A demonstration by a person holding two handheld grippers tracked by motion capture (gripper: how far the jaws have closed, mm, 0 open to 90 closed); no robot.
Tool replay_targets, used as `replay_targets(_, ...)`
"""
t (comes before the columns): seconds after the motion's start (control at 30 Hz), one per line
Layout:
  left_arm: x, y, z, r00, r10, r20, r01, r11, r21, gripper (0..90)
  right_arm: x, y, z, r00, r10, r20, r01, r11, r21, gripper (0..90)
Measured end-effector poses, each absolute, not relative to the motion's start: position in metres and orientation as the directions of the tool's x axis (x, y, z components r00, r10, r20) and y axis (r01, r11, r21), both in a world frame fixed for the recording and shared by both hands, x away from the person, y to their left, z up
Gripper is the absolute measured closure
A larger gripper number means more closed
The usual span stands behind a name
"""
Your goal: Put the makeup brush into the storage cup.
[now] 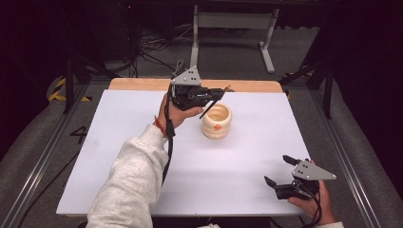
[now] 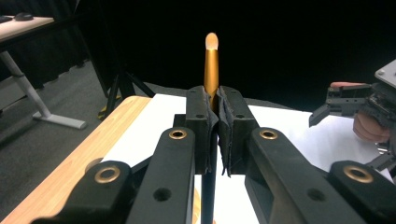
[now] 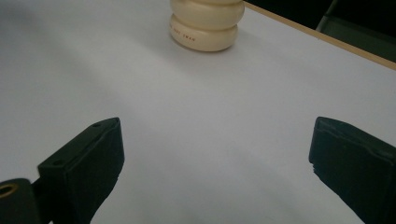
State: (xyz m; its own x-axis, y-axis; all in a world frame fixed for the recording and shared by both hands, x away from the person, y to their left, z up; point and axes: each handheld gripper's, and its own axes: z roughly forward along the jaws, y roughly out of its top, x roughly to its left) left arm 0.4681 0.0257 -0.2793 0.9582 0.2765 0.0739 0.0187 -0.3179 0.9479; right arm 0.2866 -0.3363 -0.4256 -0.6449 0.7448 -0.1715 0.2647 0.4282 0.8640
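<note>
My left gripper hovers over the back of the white board, shut on a dark pencil. The pencil slants down toward the near-left rim of a cream ribbed cup; whether its tip touches the cup I cannot tell. In the left gripper view the jaws pinch the pencil's shaft, and its gold ferrule with a pale orange eraser tip sticks out past them. My right gripper rests low at the front right, open with nothing between its fingers. The cup stands far ahead of it.
A wooden strip borders the board's far edge. Metal rails run along both sides of the table, and a desk frame stands on the floor behind. A person's grey sleeve crosses the left half of the board.
</note>
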Motion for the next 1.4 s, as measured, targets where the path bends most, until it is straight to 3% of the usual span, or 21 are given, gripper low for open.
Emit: replay_targets(1.4, 0.505, -0.02, -0.308, 0.969, 0.246, -0.005, 0.078, -0.29, 0.954, 83.6, 0.287, -0.339, -0.427, -0.637, 0.754, -0.161, 0.292, 0.43, 0.854, 5.7)
